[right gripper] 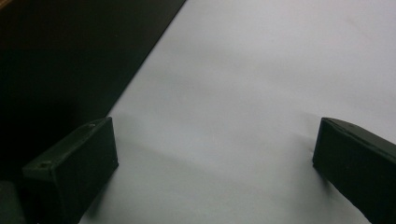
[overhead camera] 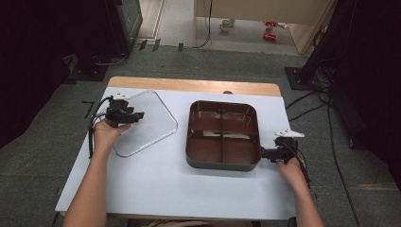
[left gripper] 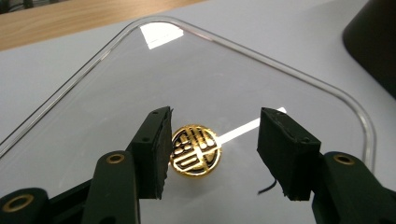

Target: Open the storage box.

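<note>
The clear lid [overhead camera: 142, 124] lies flat on the table [overhead camera: 156, 189], left of the brown compartment tray [overhead camera: 223, 135]. The left tongs [left gripper: 212, 149] stand released over the lid's gold knob [left gripper: 195, 149]; one pad sits just beside it, the other apart. The right tongs [right gripper: 215, 163] gape wide, nothing between them, beside the tray's right wall.

Left gripper [overhead camera: 135, 116] at left of high view, hand behind it, jaws parted, pointing right. Right gripper [overhead camera: 265, 153] at right, jaws wide apart, pointing left, forearm entering from bottom.
</note>
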Motion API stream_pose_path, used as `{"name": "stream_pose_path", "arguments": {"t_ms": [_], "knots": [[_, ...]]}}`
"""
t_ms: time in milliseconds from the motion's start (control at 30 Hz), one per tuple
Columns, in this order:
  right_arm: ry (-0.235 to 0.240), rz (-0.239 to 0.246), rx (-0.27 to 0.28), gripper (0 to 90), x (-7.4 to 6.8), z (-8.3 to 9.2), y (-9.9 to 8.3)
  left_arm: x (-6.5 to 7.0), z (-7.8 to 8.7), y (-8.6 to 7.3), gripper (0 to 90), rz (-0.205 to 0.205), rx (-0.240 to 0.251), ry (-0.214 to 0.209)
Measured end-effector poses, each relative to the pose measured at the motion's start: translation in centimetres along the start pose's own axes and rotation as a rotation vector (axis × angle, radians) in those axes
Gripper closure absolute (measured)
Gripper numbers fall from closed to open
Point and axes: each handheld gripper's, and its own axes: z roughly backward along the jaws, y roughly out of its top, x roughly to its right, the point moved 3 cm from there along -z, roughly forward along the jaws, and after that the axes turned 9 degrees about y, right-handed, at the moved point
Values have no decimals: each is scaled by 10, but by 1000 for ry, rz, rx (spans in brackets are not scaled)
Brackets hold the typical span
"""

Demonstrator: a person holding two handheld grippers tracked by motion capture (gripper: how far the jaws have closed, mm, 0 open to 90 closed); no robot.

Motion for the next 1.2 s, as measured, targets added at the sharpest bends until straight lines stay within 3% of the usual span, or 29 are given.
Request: {"name": "stream_pose_path", "arguments": {"t_ms": [233,633,800,1200], "knots": [[0,0,0,0,0,0,0,14,14,5,405,1,31,-58],[0,2,1,0,0,0,0,41,25,-5,366,-52,34,-63],[0,2,1,0,0,0,0,51,31,-10,342,-32,47,-110],[0,1,1,0,0,0,0,80,42,-29,278,-108,47,-148]]}}
